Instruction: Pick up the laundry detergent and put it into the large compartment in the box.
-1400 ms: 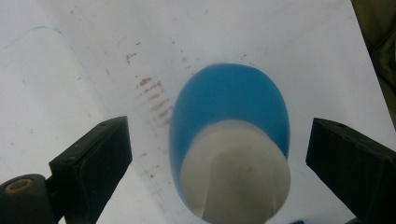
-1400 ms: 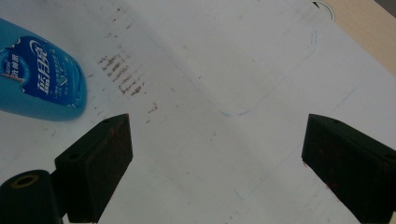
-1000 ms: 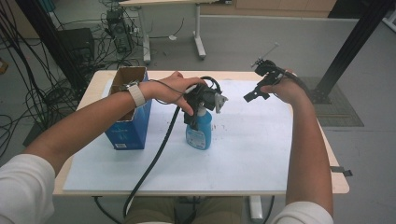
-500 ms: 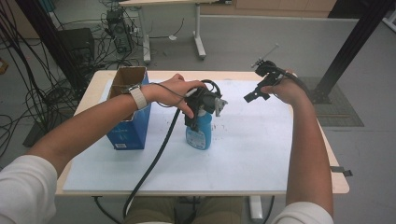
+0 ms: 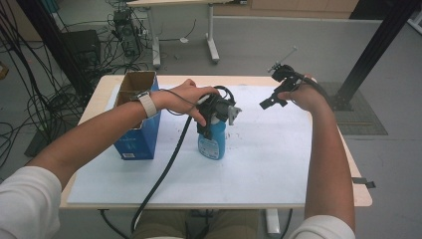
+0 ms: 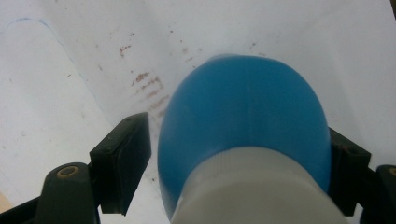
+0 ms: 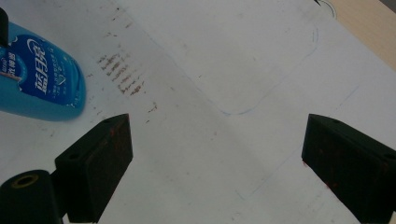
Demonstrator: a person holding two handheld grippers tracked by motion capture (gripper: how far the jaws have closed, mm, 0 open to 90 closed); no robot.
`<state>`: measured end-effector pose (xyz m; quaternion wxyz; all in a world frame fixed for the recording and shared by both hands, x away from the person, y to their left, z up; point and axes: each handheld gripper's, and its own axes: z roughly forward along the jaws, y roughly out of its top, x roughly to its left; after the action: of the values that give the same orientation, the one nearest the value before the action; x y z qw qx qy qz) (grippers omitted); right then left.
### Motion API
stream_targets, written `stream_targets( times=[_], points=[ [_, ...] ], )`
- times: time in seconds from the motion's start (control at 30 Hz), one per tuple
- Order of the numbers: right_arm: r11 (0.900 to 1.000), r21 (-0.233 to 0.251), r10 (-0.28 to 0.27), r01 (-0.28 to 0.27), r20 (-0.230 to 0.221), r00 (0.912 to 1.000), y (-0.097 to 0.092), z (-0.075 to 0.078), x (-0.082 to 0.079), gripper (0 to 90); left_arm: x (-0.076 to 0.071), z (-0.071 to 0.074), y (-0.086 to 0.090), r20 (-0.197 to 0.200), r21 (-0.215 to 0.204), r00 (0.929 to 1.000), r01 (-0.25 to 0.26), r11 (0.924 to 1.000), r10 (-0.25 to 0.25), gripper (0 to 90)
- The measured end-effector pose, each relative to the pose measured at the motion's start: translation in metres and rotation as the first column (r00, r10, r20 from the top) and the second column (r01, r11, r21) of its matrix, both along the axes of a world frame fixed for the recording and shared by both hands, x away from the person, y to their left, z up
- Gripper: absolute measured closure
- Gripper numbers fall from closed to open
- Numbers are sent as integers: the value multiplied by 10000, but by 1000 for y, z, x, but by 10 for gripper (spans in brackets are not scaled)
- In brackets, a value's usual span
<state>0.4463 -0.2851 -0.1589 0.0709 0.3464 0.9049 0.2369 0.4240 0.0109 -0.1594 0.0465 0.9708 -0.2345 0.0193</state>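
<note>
Item: blue bottle [image 5: 211, 142], upright near the middle of the white sheet [image 5: 268, 159] on the table [image 5: 356, 191], label toward the person, white cap end up. Left gripper [image 5: 215, 115] sits over the bottle's top, pointing down; in the left gripper view the bottle [image 6: 243, 135] stands between the jaws, which have just been closing. One pad appears to meet the bottle's side, the other pad [image 6: 122, 163] stands a sliver off, so the pinch is not yet complete. Right gripper [image 5: 271, 99]: held above the sheet's far right part, well apart from the bottle, jaws spread wide with nothing between them; its own view shows bare sheet and the bottle [image 7: 39, 77] off to one side. Also present: blue open-topped box [image 5: 137, 132] at the left of the sheet, near the bottle. Handling note, step in hand, judged as securing the bottle for a lift: finish closing evenly until both pads bear on the shoulder below the cap, centring the grip so the nearer pad does not shove the bottle sideways. Rounded, smooth plastic may slip; seat the pads low on the curve and lift straight up. Keep the trailing cable [image 5: 164, 169] off the box.
</note>
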Motion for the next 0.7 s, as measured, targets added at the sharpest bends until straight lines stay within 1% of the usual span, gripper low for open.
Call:
stream_targets(
  times=[0.07,0.1,0.2,0.33,0.37,0.4,0.5,0.7],
  points=[
    [10000,-3,2,-2,3,10000,0,0,0,87,0,-1,-1,6,-22,10000,62,10000,-62,251],
    [10000,-13,8,-8,0,10000,0,0,0,87,0,0,-2,30,46,9999,154,9999,-154,254],
    [10000,20,-37,37,-13,10000,-1,0,0,87,1,-2,-3,-84,79,10000,44,10000,-43,269],
    [10000,16,-35,35,-18,10000,-1,0,0,87,2,-2,-5,-184,181,9996,236,9996,-233,322],
    [10000,18,-35,35,-18,10000,-1,0,0,87,2,-2,-5,-184,181,9996,236,9996,-233,352],
    [10000,7,-31,31,-24,10000,-1,0,0,87,3,-2,-7,-294,253,9990,335,9991,-328,366],
    [10000,-4,-12,12,-18,10000,-1,-1,0,87,4,-2,-5,-324,225,9988,384,9990,-377,371],
    [10000,-7,-24,24,-23,10000,0,0,0,88,5,-2,-6,-362,229,9989,311,9993,-302,378]
  ],
)
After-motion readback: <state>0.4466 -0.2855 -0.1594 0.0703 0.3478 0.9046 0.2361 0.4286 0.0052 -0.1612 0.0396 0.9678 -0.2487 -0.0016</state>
